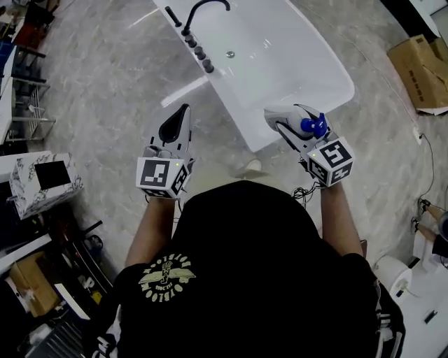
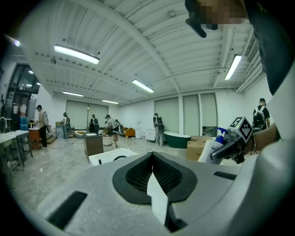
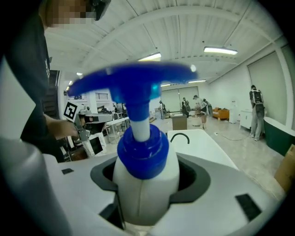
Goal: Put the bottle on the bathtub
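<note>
A white freestanding bathtub (image 1: 280, 56) lies at 12 o'clock on grey marble floor (image 1: 105, 84), with a black curved faucet (image 1: 203, 10) on its left rim and a cardboard box (image 1: 420, 70) at 2 o'clock. By its near end, the right gripper (image 1: 280, 119) clamps a white plastic bottle (image 3: 145, 184), long axis roughly upright, blue pump uppermost. The left gripper (image 1: 183, 108) hangs closed and empty at 10 o'clock.

Black T-shirt (image 1: 245, 231), yellow winged emblem (image 1: 166, 274) on back; grey-shelled left gripper (image 1: 183, 110), right gripper (image 1: 282, 119), black-white marker cubes (image 1: 162, 175).
</note>
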Demonstrator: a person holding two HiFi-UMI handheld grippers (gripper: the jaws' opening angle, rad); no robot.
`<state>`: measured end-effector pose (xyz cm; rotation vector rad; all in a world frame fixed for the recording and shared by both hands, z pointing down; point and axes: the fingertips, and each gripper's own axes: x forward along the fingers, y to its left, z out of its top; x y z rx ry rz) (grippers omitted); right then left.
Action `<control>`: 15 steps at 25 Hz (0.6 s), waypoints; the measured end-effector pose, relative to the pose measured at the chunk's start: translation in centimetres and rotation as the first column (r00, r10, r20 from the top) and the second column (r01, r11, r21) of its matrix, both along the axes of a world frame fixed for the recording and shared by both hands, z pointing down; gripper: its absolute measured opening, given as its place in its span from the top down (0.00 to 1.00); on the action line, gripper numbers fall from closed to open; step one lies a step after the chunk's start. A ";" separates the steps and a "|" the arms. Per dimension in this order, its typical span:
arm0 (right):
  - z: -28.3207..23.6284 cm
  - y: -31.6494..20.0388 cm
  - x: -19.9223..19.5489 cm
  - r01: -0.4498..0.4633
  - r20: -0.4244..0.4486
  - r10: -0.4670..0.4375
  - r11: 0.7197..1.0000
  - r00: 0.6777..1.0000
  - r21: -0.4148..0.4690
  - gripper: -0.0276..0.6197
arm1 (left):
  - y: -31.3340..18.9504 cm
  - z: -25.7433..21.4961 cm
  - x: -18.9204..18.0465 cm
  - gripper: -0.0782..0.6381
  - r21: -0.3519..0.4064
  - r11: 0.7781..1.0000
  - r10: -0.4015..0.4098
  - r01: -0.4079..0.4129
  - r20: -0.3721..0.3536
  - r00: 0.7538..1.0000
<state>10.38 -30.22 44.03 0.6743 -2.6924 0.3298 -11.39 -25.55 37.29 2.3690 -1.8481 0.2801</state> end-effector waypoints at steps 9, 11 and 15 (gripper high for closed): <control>10.7 -2.8 -5.8 0.065 -0.121 -0.080 0.990 0.989 -0.121 0.55 | 0.9 0.3 -6.4 0.88 -0.063 0.988 -0.141 0.144 0.041 0.989; 13.1 -3.0 -7.4 0.081 -0.150 -0.101 0.988 0.984 -0.130 0.55 | 0.6 0.8 -8.1 0.88 -0.065 0.985 -0.154 0.157 0.039 0.987; 16.8 -3.1 -10.1 0.104 -0.194 -0.128 0.986 0.973 -0.129 0.55 | -0.5 1.6 -10.3 0.88 -0.073 0.986 -0.150 0.152 0.043 0.988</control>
